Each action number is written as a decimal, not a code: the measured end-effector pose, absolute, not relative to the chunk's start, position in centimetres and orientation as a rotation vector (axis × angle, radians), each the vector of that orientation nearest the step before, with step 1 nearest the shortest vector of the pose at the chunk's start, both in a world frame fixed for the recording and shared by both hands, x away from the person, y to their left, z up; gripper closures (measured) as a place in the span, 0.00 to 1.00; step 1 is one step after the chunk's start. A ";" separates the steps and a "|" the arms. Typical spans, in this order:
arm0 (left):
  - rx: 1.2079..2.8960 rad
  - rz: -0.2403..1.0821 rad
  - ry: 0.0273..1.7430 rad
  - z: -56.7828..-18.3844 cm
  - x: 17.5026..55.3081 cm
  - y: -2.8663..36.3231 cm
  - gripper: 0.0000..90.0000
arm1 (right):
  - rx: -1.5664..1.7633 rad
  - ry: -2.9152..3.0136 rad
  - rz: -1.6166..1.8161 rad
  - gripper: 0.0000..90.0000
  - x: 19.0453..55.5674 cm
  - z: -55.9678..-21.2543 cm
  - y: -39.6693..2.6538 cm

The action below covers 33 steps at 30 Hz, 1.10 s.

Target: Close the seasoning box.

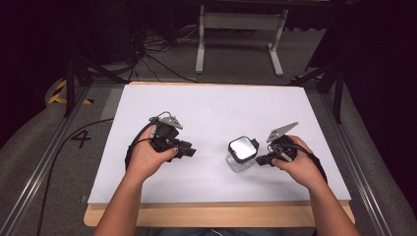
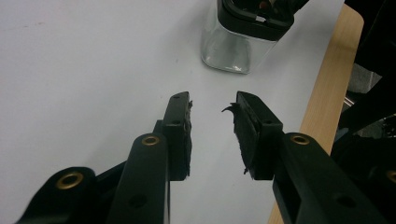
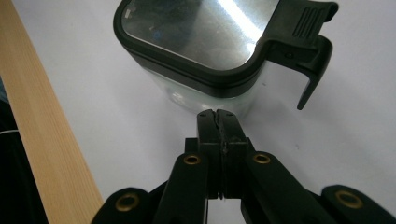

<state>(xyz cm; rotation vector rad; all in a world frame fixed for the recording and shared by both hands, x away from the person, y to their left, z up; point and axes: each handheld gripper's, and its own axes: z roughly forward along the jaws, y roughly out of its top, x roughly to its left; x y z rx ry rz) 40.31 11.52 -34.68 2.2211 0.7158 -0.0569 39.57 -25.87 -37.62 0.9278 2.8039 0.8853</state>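
Observation:
A clear glass jar point(image 1: 240, 155) with a black-rimmed square lid point(image 3: 196, 32) and a black latch point(image 3: 306, 46) stands on the white table top, right of centre. My right gripper point(image 1: 260, 160) sits just right of the jar, its jaws pressed together with nothing between them; in the right gripper view its tips point(image 3: 217, 115) are at the jar's glass wall below the lid, and contact is unclear. My left gripper point(image 1: 189, 151) rests left of the jar, apart from it, open and empty. In the left gripper view the jar point(image 2: 236, 49) stands beyond the spread jaws.
The white board point(image 1: 211, 105) lies on a wooden table whose edge point(image 1: 221, 214) runs along the near side. Black cables point(image 1: 64, 147) trail off the left edge. A white metal frame point(image 1: 241, 29) stands on the floor behind the table.

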 end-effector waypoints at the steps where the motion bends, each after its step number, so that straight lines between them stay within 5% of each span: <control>1: 2.223 -0.057 0.715 -34.7 40.3 11.6 0.74 | 0.930 2.802 0.891 1.00 39.6 -37.7 -25.9; 33: 2.189 -0.005 0.841 -35.1 37.7 15.4 0.74 | 1.054 2.631 0.965 1.00 44.4 -38.9 -25.8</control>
